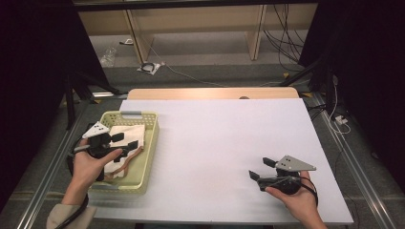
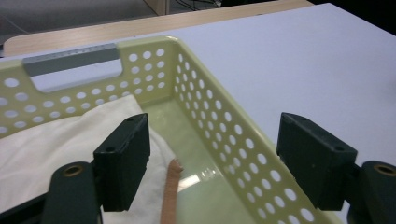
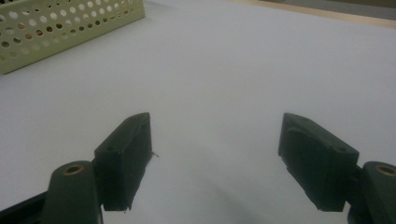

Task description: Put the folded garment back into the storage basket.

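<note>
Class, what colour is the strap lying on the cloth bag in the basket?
The strap is light brown, clearest in the left gripper view.

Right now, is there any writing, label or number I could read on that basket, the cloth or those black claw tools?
None can be read. The grey strip on the yellow basket's handle bears faint marks, too small and blurred to make out. The white cloth and both grippers, left and right, show no text.

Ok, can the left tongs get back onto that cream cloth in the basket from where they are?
Probably yes. The left tongs stand open just above the cream cloth, one jaw over the basket wall, nothing lying between.
</note>
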`<state>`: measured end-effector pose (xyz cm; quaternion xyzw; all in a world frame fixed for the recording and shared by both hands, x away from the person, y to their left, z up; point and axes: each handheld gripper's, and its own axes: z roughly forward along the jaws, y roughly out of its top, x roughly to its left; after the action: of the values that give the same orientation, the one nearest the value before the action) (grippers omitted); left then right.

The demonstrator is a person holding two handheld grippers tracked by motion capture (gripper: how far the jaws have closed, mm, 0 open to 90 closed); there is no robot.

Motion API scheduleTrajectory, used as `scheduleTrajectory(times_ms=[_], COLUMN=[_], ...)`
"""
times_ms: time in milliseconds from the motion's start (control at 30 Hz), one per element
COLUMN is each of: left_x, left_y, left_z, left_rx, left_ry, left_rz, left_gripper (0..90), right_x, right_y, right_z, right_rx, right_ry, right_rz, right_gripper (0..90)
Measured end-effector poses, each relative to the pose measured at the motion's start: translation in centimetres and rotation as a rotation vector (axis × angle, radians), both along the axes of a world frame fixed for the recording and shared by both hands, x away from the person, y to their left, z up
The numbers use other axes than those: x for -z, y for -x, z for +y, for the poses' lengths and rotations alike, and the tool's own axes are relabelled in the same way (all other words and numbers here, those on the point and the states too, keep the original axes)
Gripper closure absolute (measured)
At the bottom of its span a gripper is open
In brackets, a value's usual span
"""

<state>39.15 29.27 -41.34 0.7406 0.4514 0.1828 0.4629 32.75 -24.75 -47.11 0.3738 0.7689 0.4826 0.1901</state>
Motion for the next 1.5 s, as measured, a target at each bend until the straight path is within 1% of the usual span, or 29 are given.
scheduleTrajectory(times_ms=[67, 100, 233, 367, 467, 567, 633, 767, 867, 1067, 1233, 1333, 1500], left_x=[0.0, -0.1, -0.3, -0.3, -0.4, -0.4, -0.3, -0.2, -0.1, 0.0, 0.1, 0.3, 0.8], left_y=[0.2, 0.2, 0.5, 0.8, 1.1, 1.4, 1.6, 1.9, 2.2, 3.0, 3.5, 3.9, 4.4], left_z=[-0.4, -0.5, -1.1, -1.6, -2.1, -2.6, -3.0, -3.7, -4.2, -5.1, -5.6, -5.8, -6.4], left_rx=[0.005, 0.005, 0.017, 0.035, 0.048, 0.060, 0.069, 0.086, 0.097, 0.110, 0.132, 0.135, 0.142], left_ry=[0.000, 0.000, 0.001, 0.017, 0.016, 0.032, 0.034, 0.041, 0.037, 0.031, 0.045, 0.059, 0.057], left_rz=[-0.003, -0.006, -0.013, -0.011, -0.022, -0.029, -0.036, -0.045, -0.046, -0.061, -0.066, -0.068, -0.068], left_gripper=[24.5, 24.2, 23.3, 24.5, 24.5, 24.6, 24.5, 24.7, 25.1, 25.4, 25.6, 25.6, 25.6], right_x=[-0.1, -0.1, -0.1, -0.2, -0.2, -0.2, -0.2, -0.2, -0.2, -0.2, -0.2, -0.3, -0.2], right_y=[0.1, 0.0, 0.1, 0.1, 0.1, 0.1, 0.0, 0.1, 0.0, 0.1, 0.1, 0.2, 0.2], right_z=[-0.1, 0.0, -0.1, -0.2, -0.2, -0.2, -0.2, -0.3, -0.3, -0.4, -0.4, -0.4, -0.3], right_rx=[0.001, 0.000, 0.002, 0.002, 0.002, 0.001, -0.001, 0.000, 0.000, -0.004, -0.006, -0.007, -0.013], right_ry=[0.009, 0.001, 0.008, 0.008, 0.008, 0.004, -0.003, 0.001, 0.000, 0.001, -0.001, 0.006, 0.006], right_rz=[0.006, 0.000, 0.006, 0.004, 0.002, 0.000, -0.005, -0.007, -0.006, -0.008, -0.008, -0.006, -0.006], right_gripper=[26.8, 26.7, 26.7, 26.7, 26.7, 26.7, 26.7, 26.6, 26.6, 26.4, 26.4, 26.4, 26.4])
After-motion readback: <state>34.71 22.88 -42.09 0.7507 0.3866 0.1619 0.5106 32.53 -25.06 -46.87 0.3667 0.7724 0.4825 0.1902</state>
